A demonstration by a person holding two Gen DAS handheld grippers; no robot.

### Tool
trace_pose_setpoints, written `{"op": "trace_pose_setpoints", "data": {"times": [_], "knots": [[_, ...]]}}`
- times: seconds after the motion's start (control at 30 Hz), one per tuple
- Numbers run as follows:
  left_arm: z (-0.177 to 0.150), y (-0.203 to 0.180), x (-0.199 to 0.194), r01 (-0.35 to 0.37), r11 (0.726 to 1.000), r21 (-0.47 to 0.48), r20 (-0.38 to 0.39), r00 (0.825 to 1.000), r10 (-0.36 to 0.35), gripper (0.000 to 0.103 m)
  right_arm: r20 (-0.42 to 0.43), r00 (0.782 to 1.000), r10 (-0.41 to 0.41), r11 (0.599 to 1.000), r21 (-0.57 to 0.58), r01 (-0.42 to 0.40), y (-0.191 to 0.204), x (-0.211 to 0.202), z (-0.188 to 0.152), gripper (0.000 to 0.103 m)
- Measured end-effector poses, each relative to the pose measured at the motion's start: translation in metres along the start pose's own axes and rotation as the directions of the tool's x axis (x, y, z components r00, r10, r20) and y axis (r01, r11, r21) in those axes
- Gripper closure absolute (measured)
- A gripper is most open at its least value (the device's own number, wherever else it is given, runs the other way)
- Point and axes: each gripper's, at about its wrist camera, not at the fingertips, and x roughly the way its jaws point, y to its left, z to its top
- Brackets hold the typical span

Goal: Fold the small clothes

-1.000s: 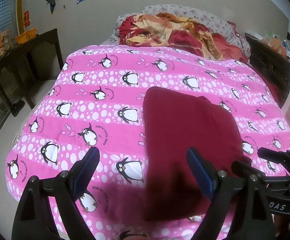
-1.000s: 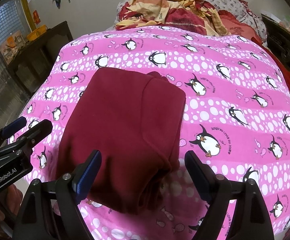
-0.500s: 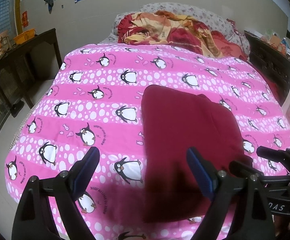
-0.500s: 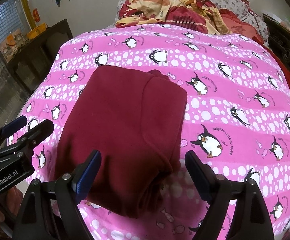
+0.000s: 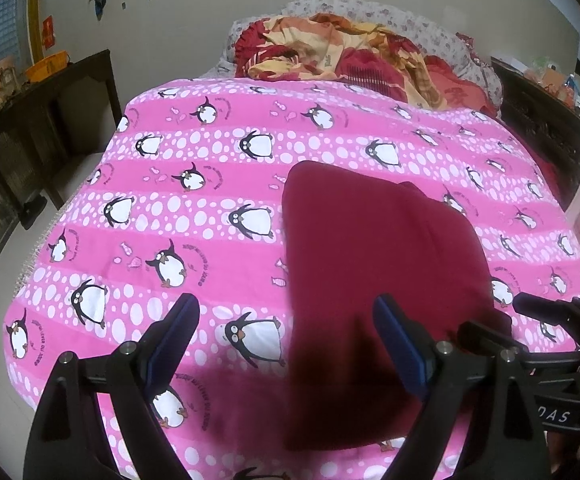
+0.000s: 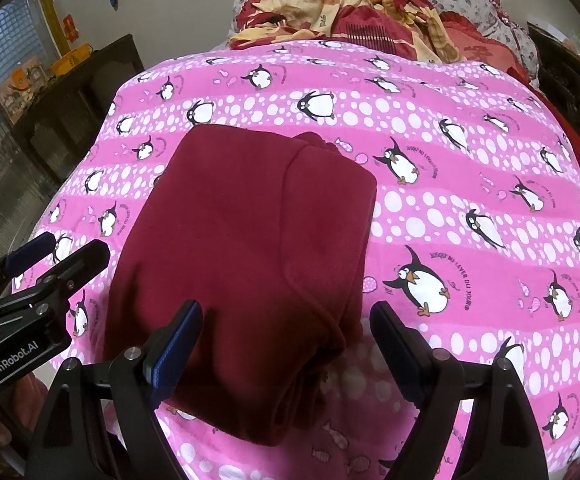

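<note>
Dim indoor light, fisheye-warped edges, soft blur.

Home bedroom, penguin-print quilt (image 5: 194, 216) on bed, rumpled blankets (image 5: 342, 52)

We hold both tools angled downward, side by side: left tool (image 5: 286, 344) and right tool (image 6: 286, 346), jaws wide, empty.

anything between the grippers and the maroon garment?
Nothing visible. The folded garment lies in the open on the penguin blanket. The right gripper hangs open over its near edge; the left gripper is open over its left edge. Neither holds cloth.
</note>
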Motion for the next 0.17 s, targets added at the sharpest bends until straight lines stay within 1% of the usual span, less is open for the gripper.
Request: {"op": "trace_pose_setpoints", "data": {"times": [0.17], "knots": [[0.0034, 0.0041, 0.0058, 0.013, 1.000, -0.007, -0.012, 1.000, -0.014, 0.015, 0.003, 1.000, 0.010, 1.000, -0.004, -0.010, -0.0047, 0.0003, 0.0039, 0.014]]}}
